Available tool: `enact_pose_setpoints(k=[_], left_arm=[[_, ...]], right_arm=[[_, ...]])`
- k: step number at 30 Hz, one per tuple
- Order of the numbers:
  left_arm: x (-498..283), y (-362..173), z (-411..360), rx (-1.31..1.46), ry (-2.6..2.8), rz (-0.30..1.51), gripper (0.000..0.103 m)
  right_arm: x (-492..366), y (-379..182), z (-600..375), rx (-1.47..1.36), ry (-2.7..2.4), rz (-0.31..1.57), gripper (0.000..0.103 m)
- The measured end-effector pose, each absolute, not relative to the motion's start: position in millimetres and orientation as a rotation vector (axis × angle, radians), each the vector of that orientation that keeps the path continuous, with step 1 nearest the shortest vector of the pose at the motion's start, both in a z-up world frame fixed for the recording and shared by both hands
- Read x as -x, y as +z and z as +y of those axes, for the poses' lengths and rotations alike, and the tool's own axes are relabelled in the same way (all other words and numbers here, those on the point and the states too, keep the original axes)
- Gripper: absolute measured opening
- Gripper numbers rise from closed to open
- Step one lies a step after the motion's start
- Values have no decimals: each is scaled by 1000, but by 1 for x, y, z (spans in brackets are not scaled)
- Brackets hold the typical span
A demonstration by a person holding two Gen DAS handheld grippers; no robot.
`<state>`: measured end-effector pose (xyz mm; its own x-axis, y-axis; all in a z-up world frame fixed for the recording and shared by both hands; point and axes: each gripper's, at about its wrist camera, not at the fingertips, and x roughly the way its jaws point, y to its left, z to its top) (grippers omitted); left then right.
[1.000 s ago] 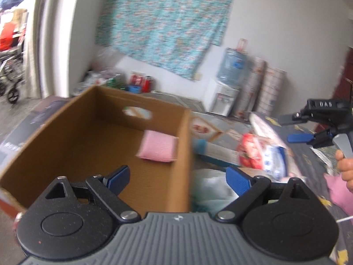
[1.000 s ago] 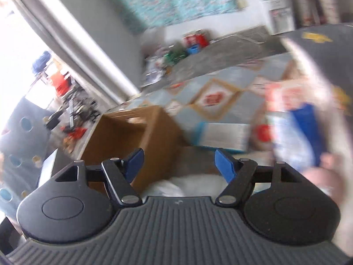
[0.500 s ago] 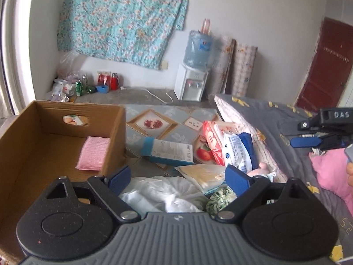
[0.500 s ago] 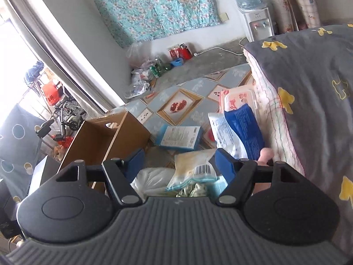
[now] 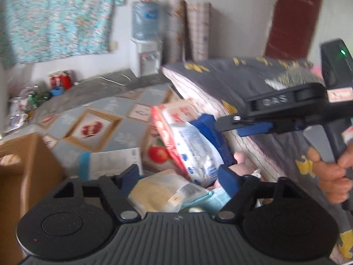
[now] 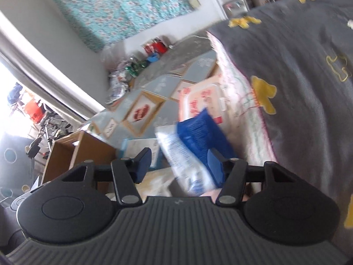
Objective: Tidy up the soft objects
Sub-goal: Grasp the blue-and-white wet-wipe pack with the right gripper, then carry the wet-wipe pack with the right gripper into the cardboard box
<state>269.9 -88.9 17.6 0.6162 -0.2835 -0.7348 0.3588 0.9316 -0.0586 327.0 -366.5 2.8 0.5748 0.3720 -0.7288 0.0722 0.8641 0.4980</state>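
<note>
Grey bedspread [image 6: 308, 88] fills right of the right wrist frame; cardboard box [image 5: 19, 167] at left edge of left wrist frame. Soft packs piled between them, frame centre.

Right gripper [image 6: 179, 162]: jaws have just been closing, part open, white-and-blue pack [image 6: 187, 159] between them, long axis running up-frame; grip not confirmed.

Left gripper [image 5: 179, 177]: also closing, part open over yellow pack [image 5: 158, 190], empty.

A lived-in bedroom of a home: a bed [image 5: 253, 81] under a grey quilt with yellow figures, a water dispenser [image 5: 146, 42] against the wall beside it, a floral cloth [image 5: 55, 15] hung left of the dispenser, patterned floor mats [image 5: 106, 119] below.
</note>
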Motion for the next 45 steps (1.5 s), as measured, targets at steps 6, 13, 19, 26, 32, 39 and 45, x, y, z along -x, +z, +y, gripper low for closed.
enact_pose_setpoints(k=[6, 13, 19, 26, 32, 39, 45], left_arm=[[-316, -18, -112, -94, -447, 927, 65], [-349, -46, -119, -16, -463, 1026, 53], [-363, -60, -117, 79, -452, 1080, 50], [-358, -51, -120, 68, -429, 1047, 38], [-349, -25, -118, 85, -427, 976, 37], [-323, 30, -112, 71, -415, 845, 36], [-284, 79, -90, 74, -395, 746, 36]], right_arm=[[-359, -41, -378, -557, 191, 998, 54], [-373, -58, -376, -574, 250, 1003, 51], [-375, -63, -380, -591, 263, 991, 49], [-370, -58, -379, -604, 268, 978, 46], [-361, -28, -381, -624, 262, 914, 45], [-339, 32, -373, -633, 285, 805, 45], [-309, 90, -346, -609, 330, 731, 45]])
